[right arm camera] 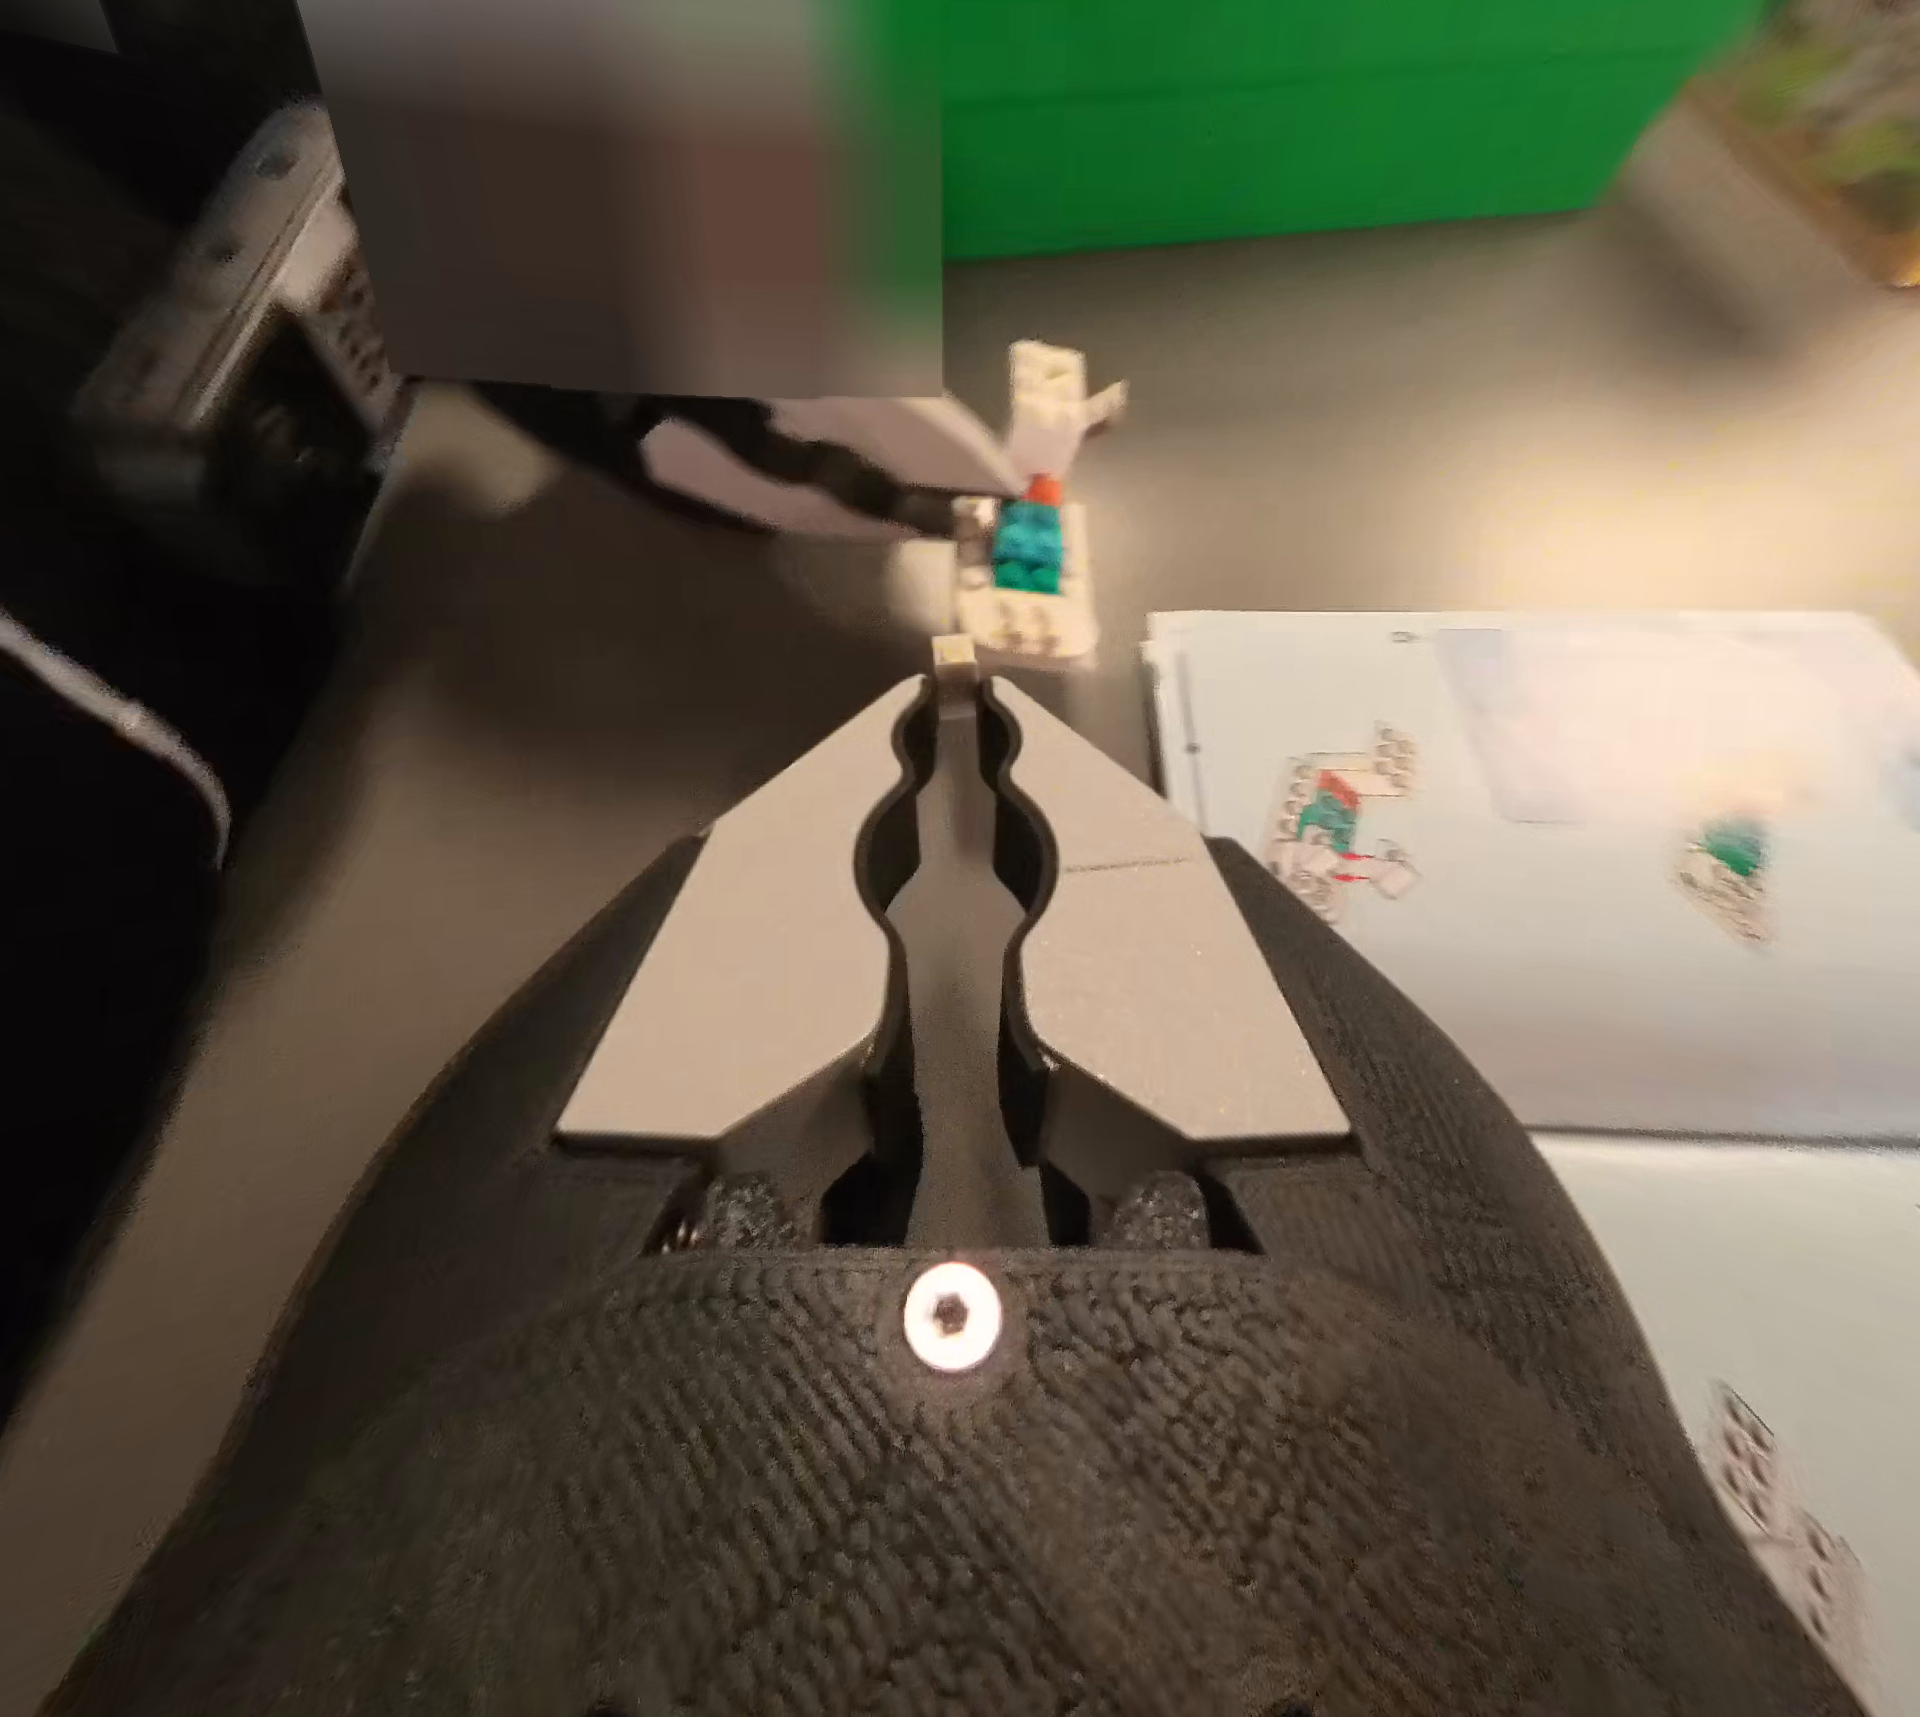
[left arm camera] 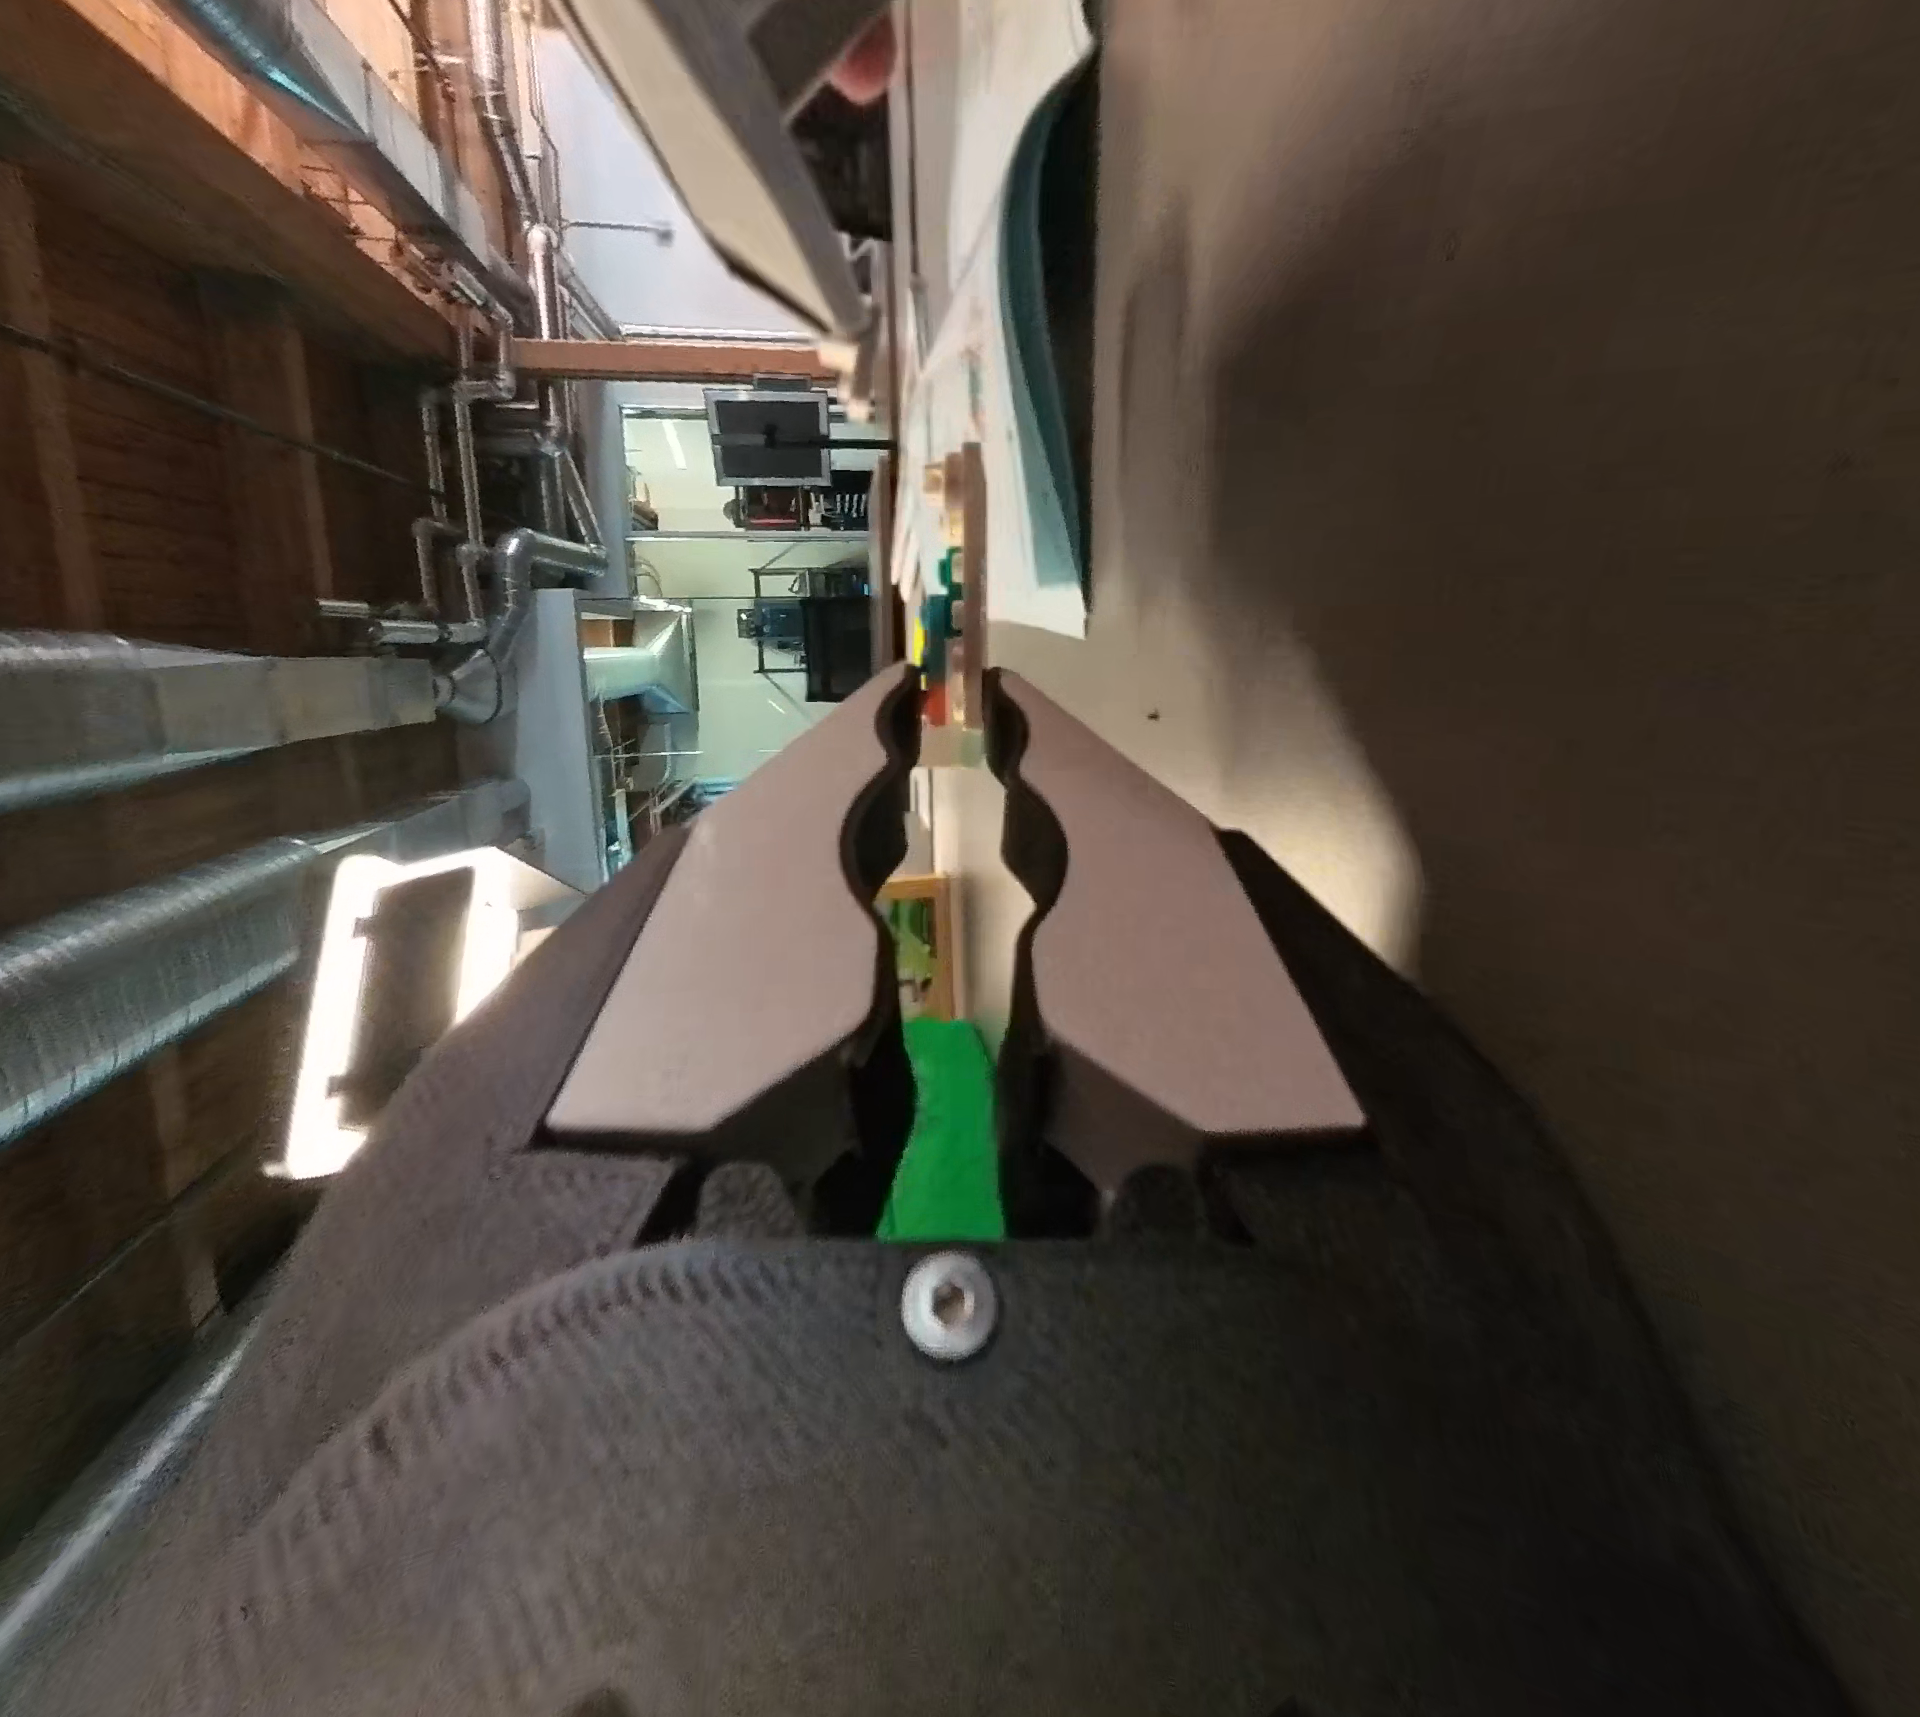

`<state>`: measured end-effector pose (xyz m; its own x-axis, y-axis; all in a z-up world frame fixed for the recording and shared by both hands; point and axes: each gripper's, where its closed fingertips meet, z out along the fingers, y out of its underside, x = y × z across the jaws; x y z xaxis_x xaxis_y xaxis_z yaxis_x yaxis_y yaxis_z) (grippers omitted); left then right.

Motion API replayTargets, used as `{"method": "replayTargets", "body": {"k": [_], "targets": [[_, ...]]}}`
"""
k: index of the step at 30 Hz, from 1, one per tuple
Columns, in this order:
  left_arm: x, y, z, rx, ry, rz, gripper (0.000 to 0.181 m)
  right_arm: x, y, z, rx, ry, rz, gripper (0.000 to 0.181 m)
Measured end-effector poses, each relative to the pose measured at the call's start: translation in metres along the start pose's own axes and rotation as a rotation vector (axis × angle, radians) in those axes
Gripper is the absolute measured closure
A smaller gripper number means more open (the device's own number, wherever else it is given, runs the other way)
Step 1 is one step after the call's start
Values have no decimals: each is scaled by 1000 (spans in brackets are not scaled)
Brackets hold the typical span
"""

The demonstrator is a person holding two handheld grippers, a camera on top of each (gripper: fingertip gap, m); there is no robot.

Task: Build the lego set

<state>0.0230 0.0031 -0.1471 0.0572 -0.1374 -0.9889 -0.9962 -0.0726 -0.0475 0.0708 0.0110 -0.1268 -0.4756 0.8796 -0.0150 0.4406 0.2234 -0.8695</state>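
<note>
The small lego model (right arm camera: 1029, 618), a white plate with teal and red pieces on top, sits on the dark table beside the booklet. My left gripper (right arm camera: 961, 504) reaches in from the left and is shut on the model's near-left edge. In the left wrist view, which is rolled sideways, the model (left arm camera: 971, 566) shows edge-on between the left gripper's tips (left arm camera: 954, 680). My right gripper (right arm camera: 956, 685) is shut on a small tan piece (right arm camera: 954, 654) and holds it just short of the model's near end.
The open instruction booklet (right arm camera: 1507, 836) lies right of the model. A green bin (right arm camera: 1299, 57) stands behind it, and shows in the left wrist view (left arm camera: 945, 1127) too. A blurred box is at the far right (right arm camera: 1849, 57). The table (right arm camera: 1351, 441) edge runs along the left. Across from one pair of fingers to the other is roughly 6 centimeters.
</note>
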Motion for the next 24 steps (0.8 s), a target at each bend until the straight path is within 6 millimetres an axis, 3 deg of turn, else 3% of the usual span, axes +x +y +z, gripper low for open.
{"method": "replayTargets", "body": {"k": [4,24], "targets": [[-5,-7,-2,4,-35,16,171,5,-10,7,-20,70,5,176],[-12,-7,-6,15,-81,42,171,4,-9,23,-219,80,58,176]]}}
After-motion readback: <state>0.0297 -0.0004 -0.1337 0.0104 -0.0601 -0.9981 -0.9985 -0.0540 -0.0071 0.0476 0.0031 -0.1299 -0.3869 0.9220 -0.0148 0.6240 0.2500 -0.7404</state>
